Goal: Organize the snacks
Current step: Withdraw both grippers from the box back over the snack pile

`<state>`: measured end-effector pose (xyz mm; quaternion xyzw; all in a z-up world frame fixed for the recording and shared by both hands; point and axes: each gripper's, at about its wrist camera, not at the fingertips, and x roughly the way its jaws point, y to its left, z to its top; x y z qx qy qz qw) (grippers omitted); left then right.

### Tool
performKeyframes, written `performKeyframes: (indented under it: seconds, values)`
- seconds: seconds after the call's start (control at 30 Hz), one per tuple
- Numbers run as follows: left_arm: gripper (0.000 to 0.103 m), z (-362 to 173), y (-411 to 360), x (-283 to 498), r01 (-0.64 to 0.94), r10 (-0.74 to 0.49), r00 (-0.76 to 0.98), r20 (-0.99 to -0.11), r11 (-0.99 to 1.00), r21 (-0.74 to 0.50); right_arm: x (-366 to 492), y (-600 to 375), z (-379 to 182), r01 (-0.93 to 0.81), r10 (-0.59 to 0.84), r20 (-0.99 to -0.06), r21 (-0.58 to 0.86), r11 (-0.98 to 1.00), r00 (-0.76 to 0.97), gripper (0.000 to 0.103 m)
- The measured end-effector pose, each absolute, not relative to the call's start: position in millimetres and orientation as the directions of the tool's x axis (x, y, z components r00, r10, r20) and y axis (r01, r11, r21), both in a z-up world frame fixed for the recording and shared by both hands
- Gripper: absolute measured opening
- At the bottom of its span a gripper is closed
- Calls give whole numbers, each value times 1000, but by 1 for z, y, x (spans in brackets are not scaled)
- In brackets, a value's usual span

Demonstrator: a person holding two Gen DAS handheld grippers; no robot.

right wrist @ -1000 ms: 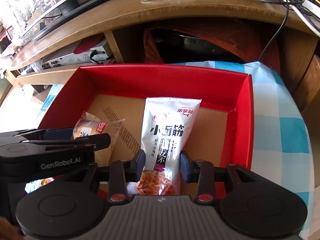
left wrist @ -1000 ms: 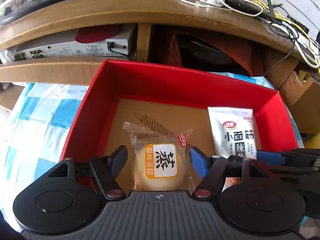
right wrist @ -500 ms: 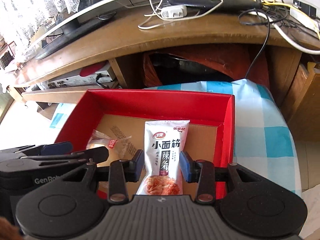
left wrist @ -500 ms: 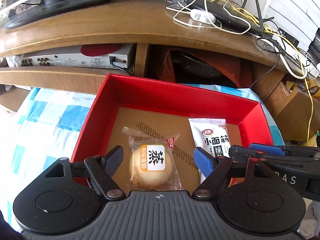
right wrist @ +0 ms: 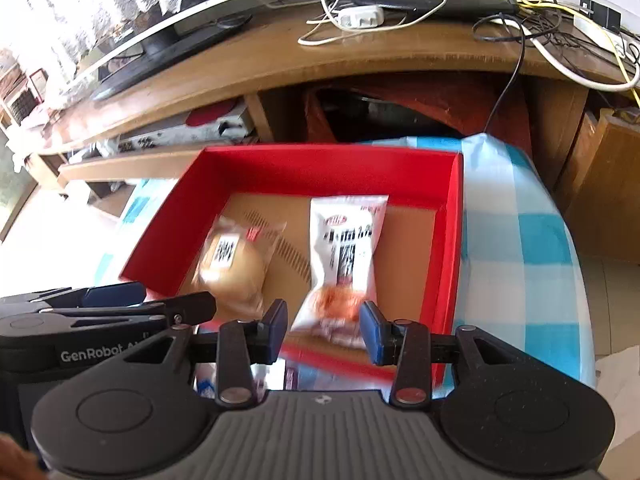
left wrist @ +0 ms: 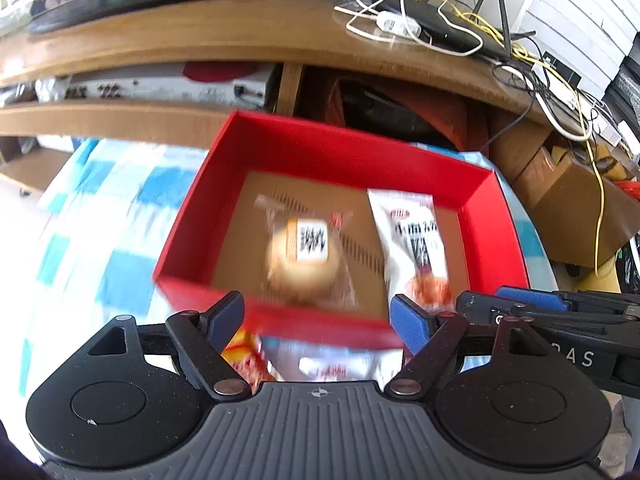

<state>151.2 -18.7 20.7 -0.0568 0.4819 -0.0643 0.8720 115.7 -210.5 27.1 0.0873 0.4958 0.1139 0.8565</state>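
Note:
A red box [left wrist: 340, 152] with a brown cardboard floor stands on the checked cloth. Inside it lie a wrapped round bun [left wrist: 304, 256] and, to its right, a white noodle-snack packet [left wrist: 416, 240]. My left gripper [left wrist: 318, 320] hovers over the box's near wall with its jaws opening and nothing between them. In the right wrist view the same bun [right wrist: 232, 268] and packet [right wrist: 344, 240] rest in the box [right wrist: 328, 164]. My right gripper [right wrist: 323, 330] hangs above the packet's lower end, pads apart and not touching it.
More snack packets [left wrist: 248, 360] lie on the blue-and-white cloth [left wrist: 120, 216] in front of the box. Behind it is a wooden TV stand [left wrist: 200, 40] with a silver player [left wrist: 160, 88], a router and loose cables [left wrist: 460, 36]. A cardboard carton [left wrist: 572, 208] sits at right.
Both grippers have pulled back and up from the box, leaving the bun and the packet lying inside. The left jaws have widened.

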Motion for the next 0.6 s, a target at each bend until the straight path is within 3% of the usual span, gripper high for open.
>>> performKeyframes:
  seconds: [0.37,0.6]
  values:
    - [85,6,-4,116,-15,-165,449,-878,981,-192,73,-215,32,-129,305,-829,278,952,469,57]
    - [90,-12,-12,125,-27,-103,427,-899,992,-126,60,-226,35,-126,312,-824,287,950,474,57]
